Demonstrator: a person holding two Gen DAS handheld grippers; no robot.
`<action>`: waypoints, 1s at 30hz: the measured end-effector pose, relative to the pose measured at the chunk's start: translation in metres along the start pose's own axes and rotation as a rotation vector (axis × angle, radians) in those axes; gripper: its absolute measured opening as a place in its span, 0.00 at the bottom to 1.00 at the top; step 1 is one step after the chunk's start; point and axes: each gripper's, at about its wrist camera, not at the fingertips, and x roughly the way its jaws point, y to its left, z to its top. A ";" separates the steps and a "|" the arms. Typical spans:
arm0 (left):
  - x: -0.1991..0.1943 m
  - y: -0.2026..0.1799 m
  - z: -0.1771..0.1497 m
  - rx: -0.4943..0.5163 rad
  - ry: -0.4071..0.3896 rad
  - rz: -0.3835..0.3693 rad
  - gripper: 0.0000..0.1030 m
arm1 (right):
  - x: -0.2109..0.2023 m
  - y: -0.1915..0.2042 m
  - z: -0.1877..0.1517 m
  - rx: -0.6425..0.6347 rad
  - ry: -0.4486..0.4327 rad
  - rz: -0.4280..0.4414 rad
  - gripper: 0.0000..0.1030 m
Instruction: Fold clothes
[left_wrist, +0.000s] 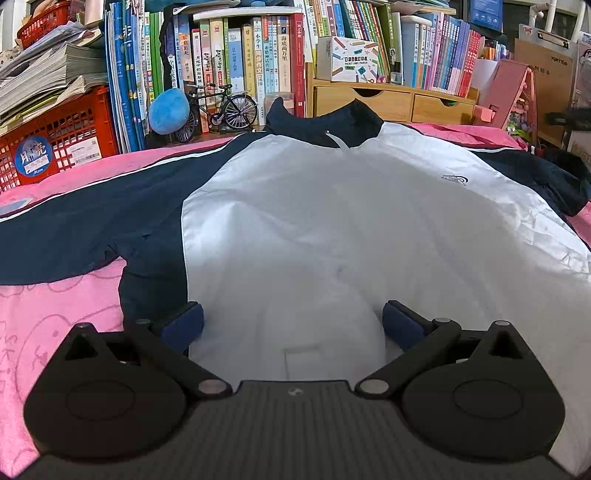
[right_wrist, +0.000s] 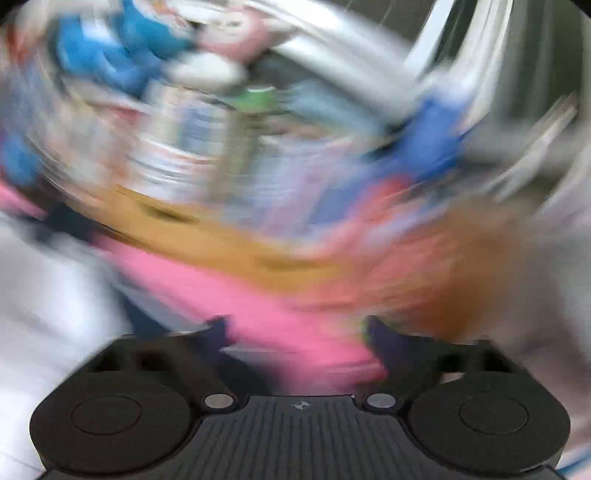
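A white and navy jacket (left_wrist: 351, 206) lies spread face up on a pink sheet (left_wrist: 55, 314), collar toward the bookshelf, sleeves out to both sides. My left gripper (left_wrist: 293, 319) is open and empty, low over the jacket's white lower front, its blue fingertips (left_wrist: 184, 321) wide apart. The right wrist view is heavily motion blurred. My right gripper (right_wrist: 295, 332) looks open and empty over the pink sheet (right_wrist: 258, 314), with white jacket cloth (right_wrist: 48, 295) at its left.
A bookshelf full of books (left_wrist: 258, 59) stands behind the bed. A red crate (left_wrist: 55, 140), a blue plush ball (left_wrist: 169, 110), a model bicycle (left_wrist: 221, 110) and wooden drawers (left_wrist: 388, 101) line the far edge. A pink toy house (left_wrist: 513, 96) stands at the right.
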 end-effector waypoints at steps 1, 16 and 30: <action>0.000 0.000 0.000 -0.001 0.000 0.000 1.00 | 0.020 0.017 0.006 0.069 0.091 0.111 0.22; -0.001 0.002 -0.002 -0.023 -0.012 -0.002 1.00 | 0.222 0.126 0.054 0.167 0.238 0.004 0.27; 0.001 0.002 -0.003 -0.025 -0.010 0.005 1.00 | 0.025 0.020 -0.056 0.070 0.236 0.101 0.65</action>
